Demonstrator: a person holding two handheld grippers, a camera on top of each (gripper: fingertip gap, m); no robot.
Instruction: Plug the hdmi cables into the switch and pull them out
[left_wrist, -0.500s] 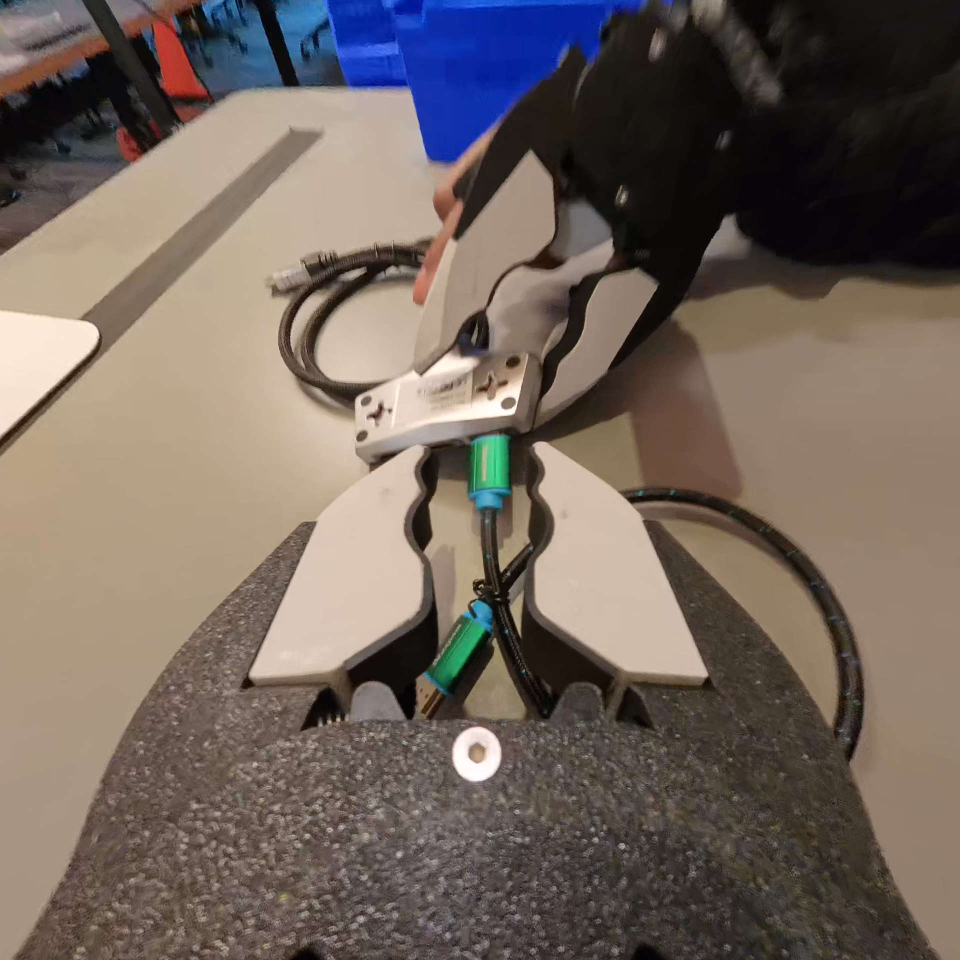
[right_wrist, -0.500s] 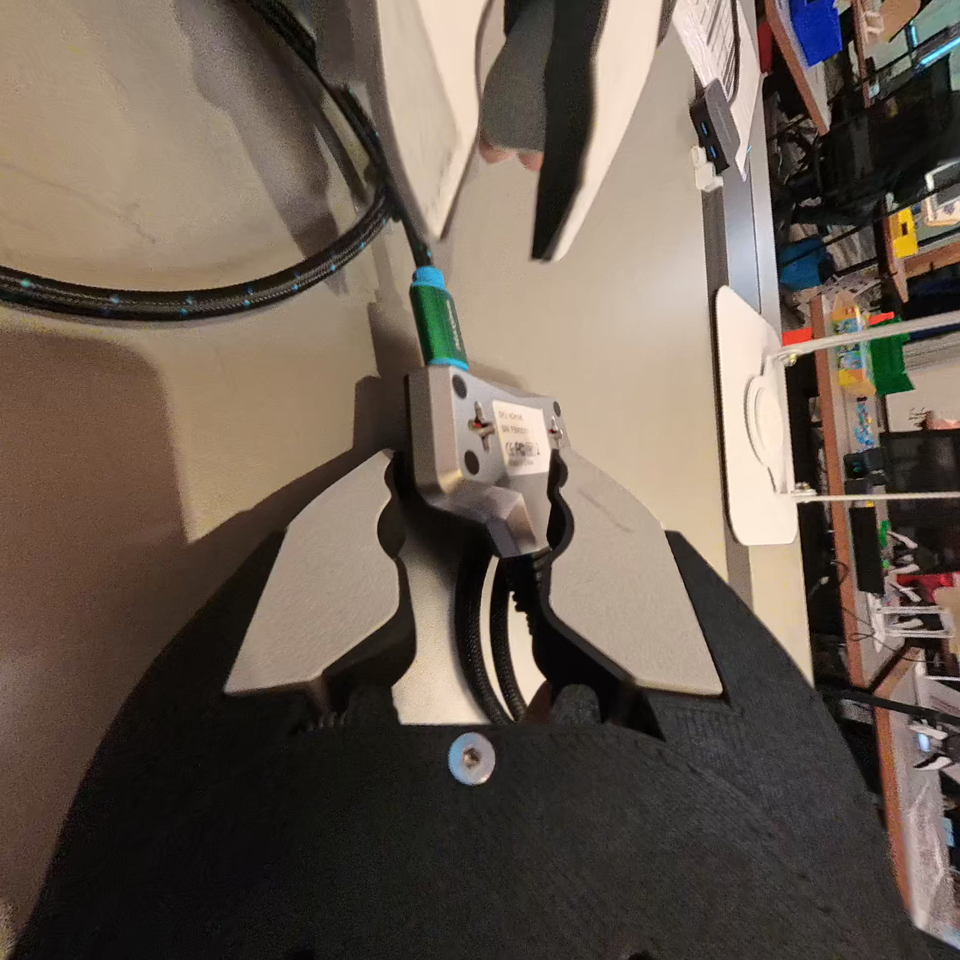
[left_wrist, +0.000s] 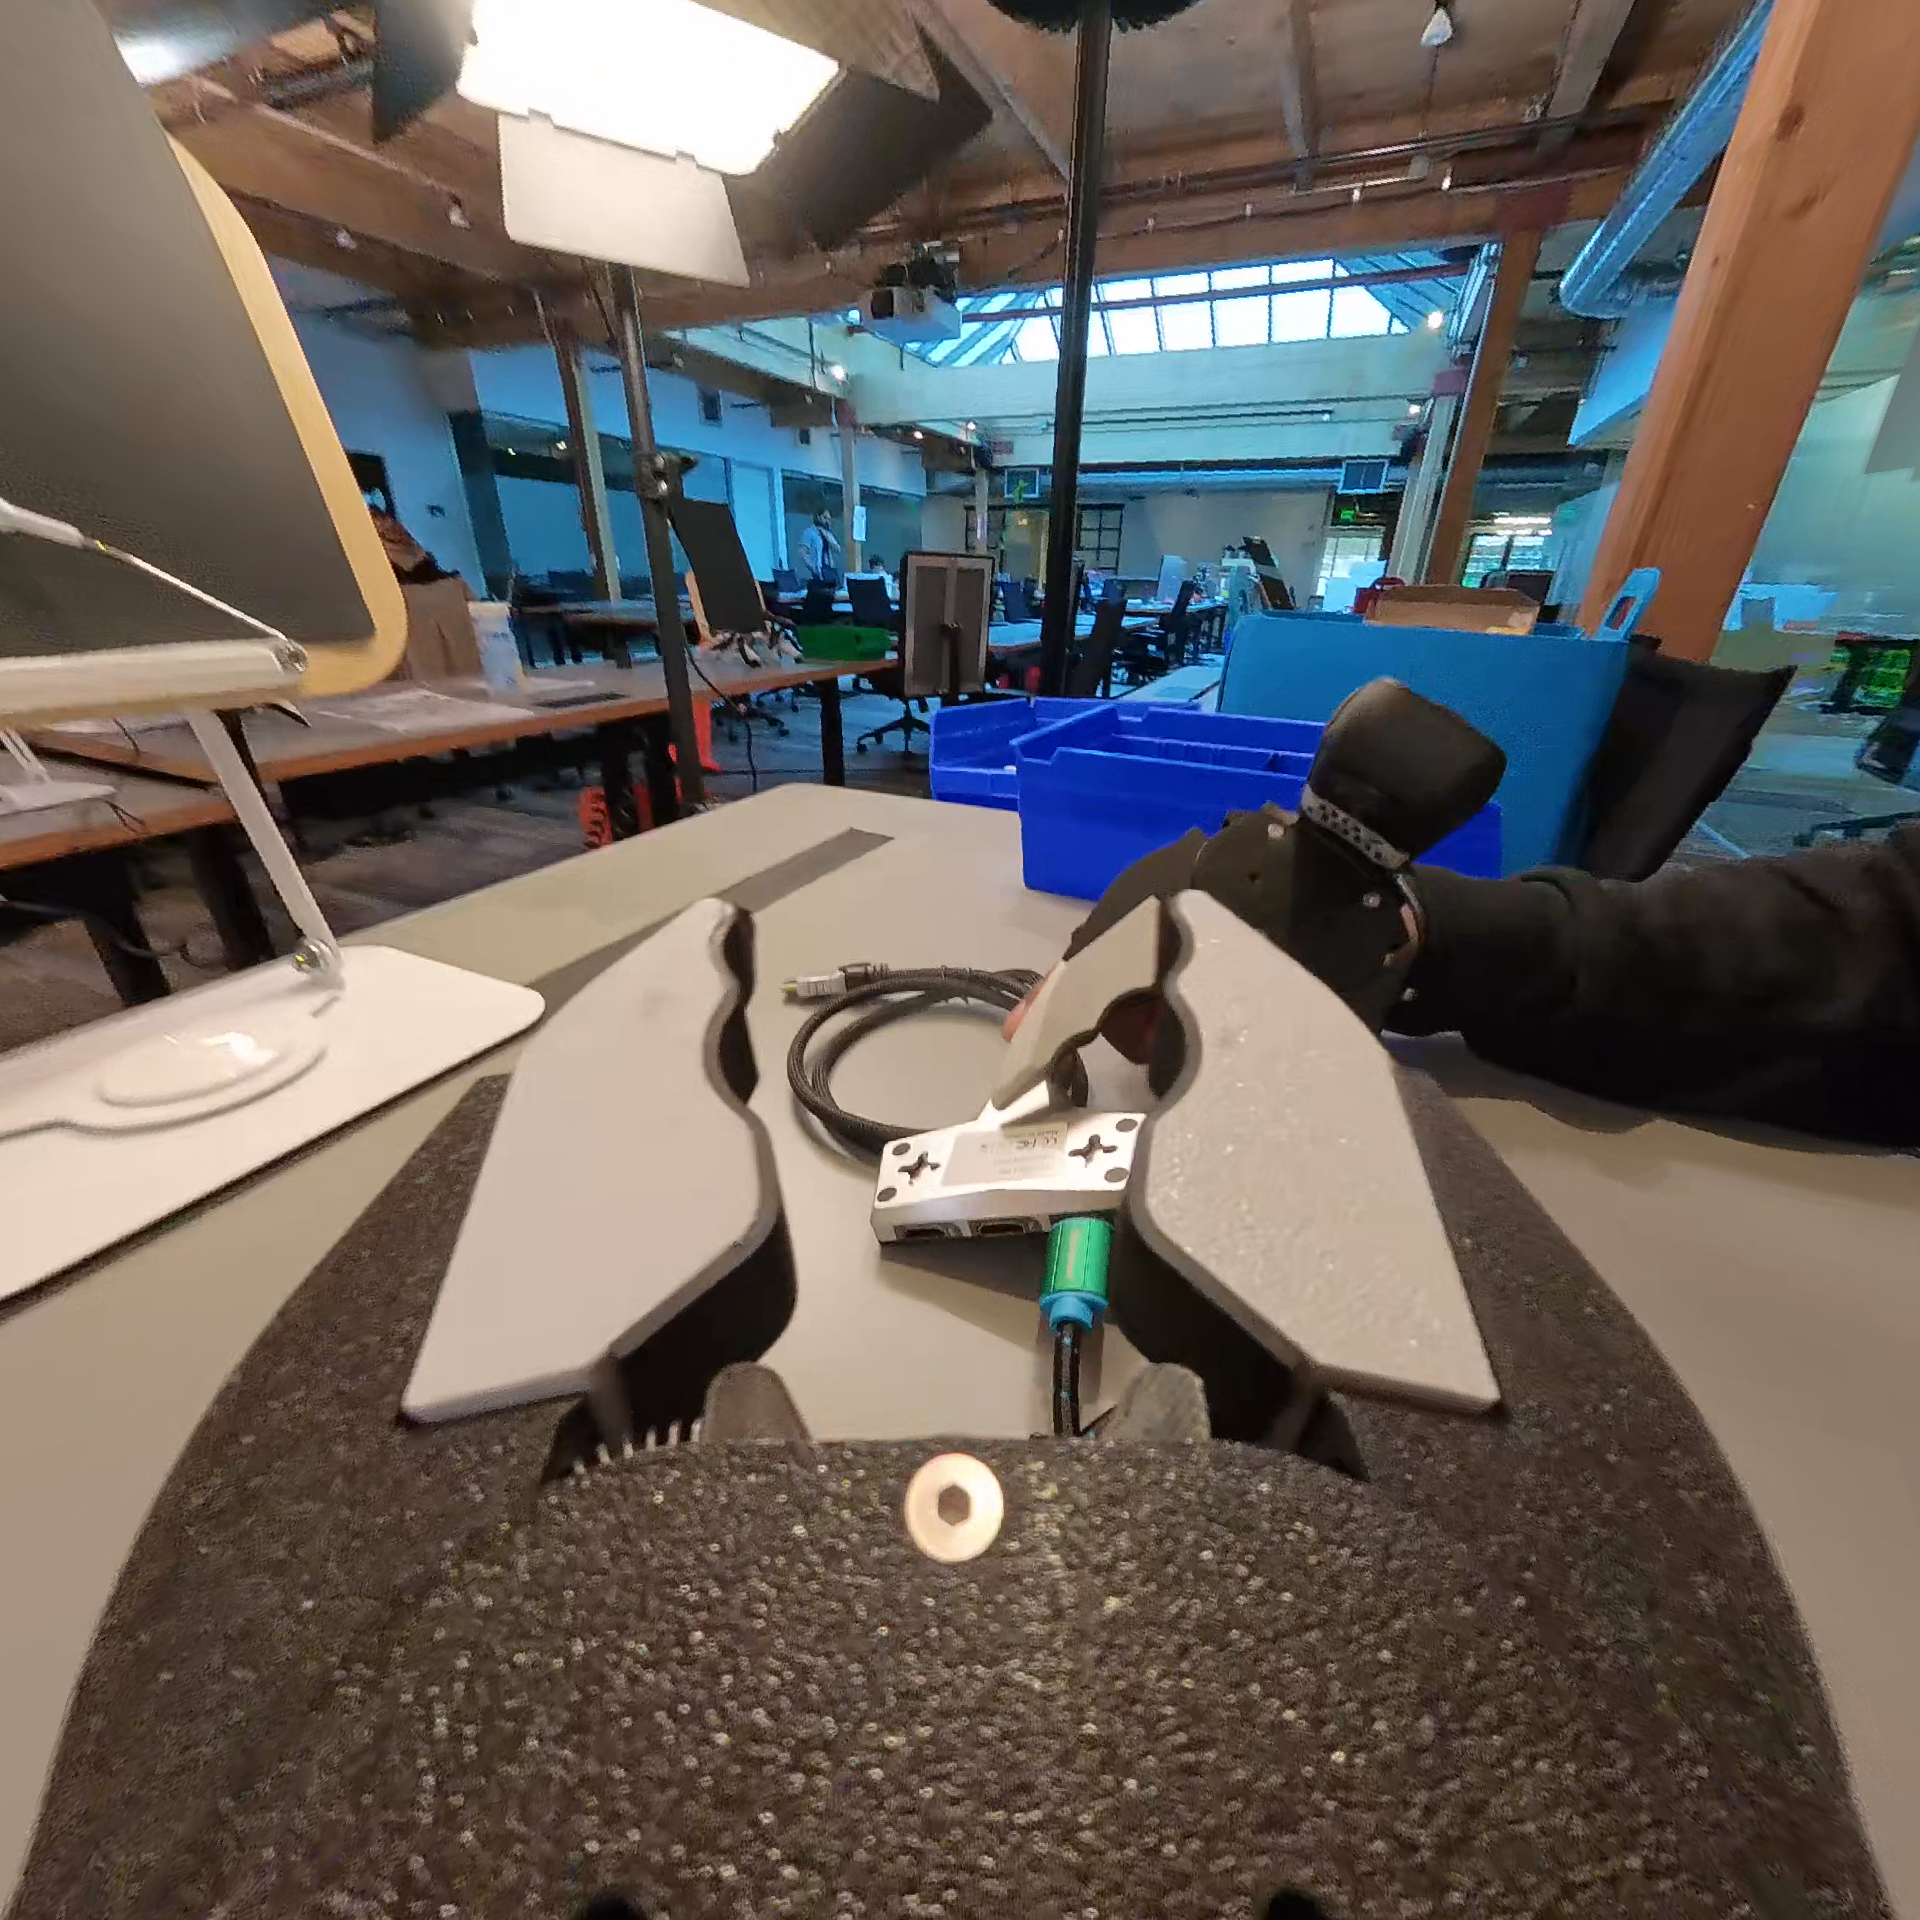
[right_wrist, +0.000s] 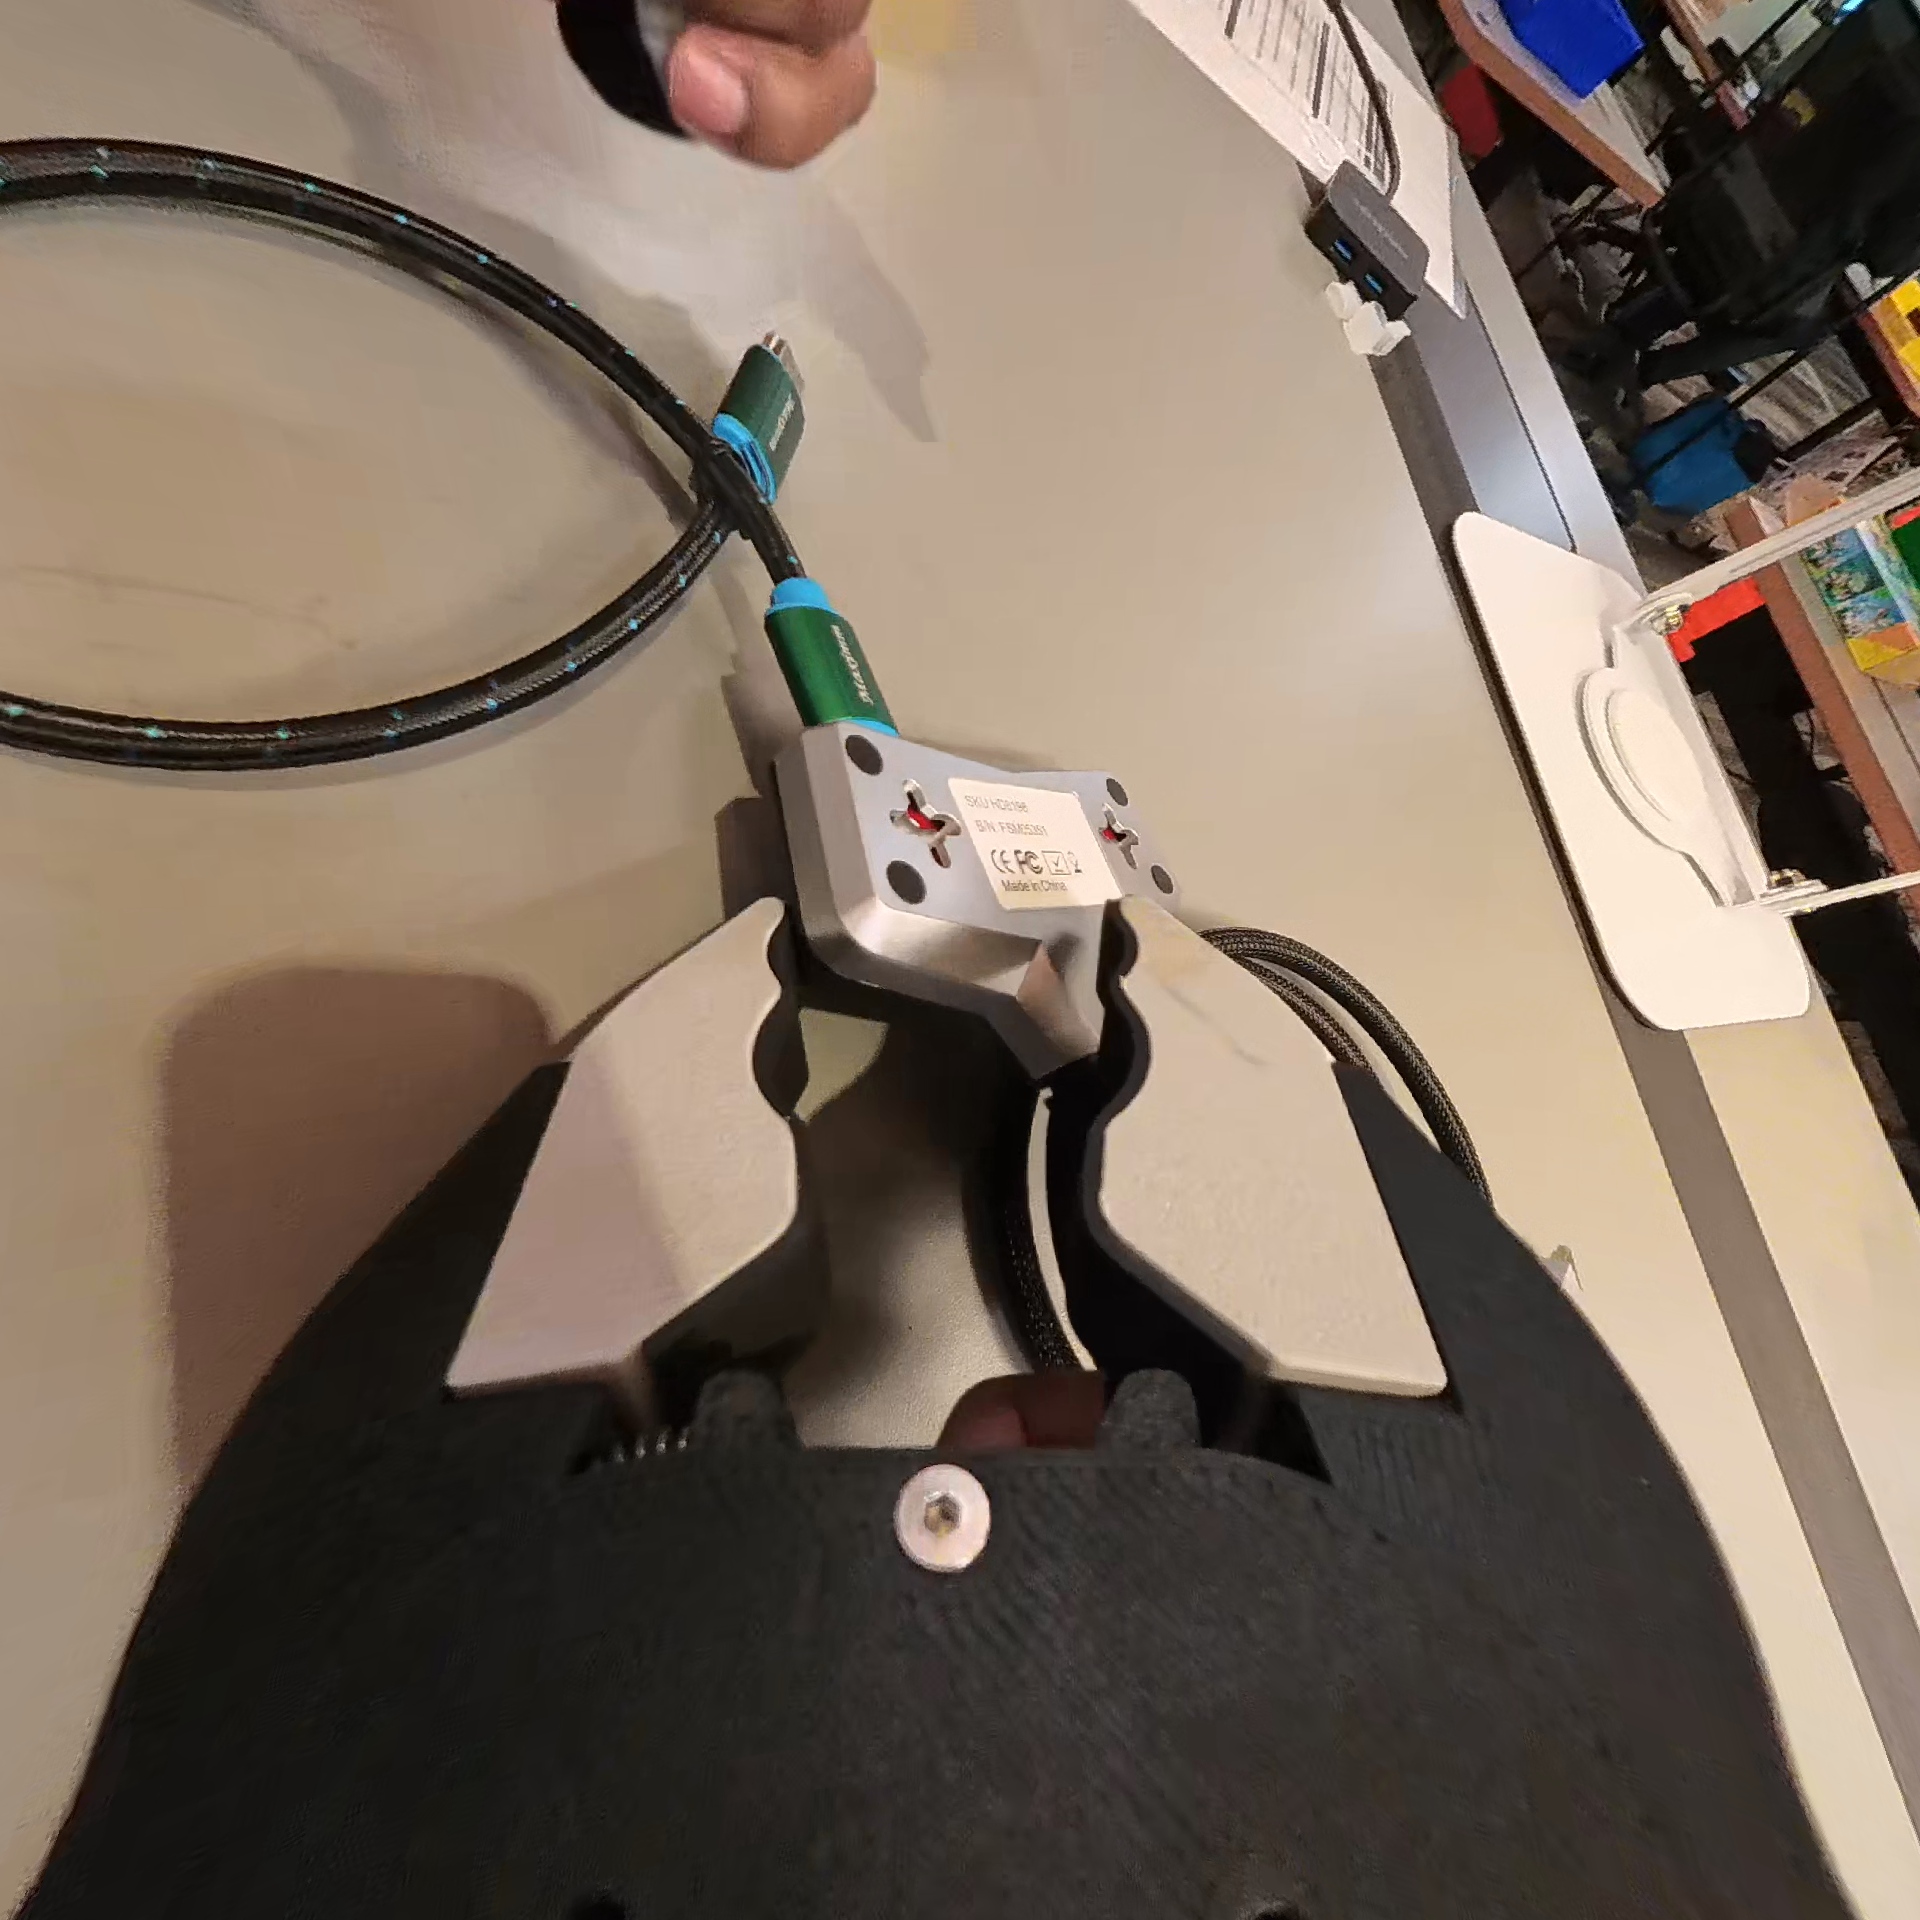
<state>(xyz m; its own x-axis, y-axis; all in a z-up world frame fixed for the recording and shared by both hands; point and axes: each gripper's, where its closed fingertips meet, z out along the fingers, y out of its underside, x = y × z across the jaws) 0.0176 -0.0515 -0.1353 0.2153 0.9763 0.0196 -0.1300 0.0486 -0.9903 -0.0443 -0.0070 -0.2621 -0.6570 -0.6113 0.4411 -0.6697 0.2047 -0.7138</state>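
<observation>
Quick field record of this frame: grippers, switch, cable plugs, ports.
left gripper: open, empty, raised off the table
right gripper: fingers shut on the switch
plugged green plug: seated in the switch's end port
loose green plug: lies free on the table
other ports: two visible, empty

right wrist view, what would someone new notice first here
The silver switch sits mid-frame on the grey table, its tapered near end pinched between the tips of the right claw. A green plug is pushed into its far edge, and that cable's other green plug lies loose on the table just beyond, across its own black braided loop.
</observation>
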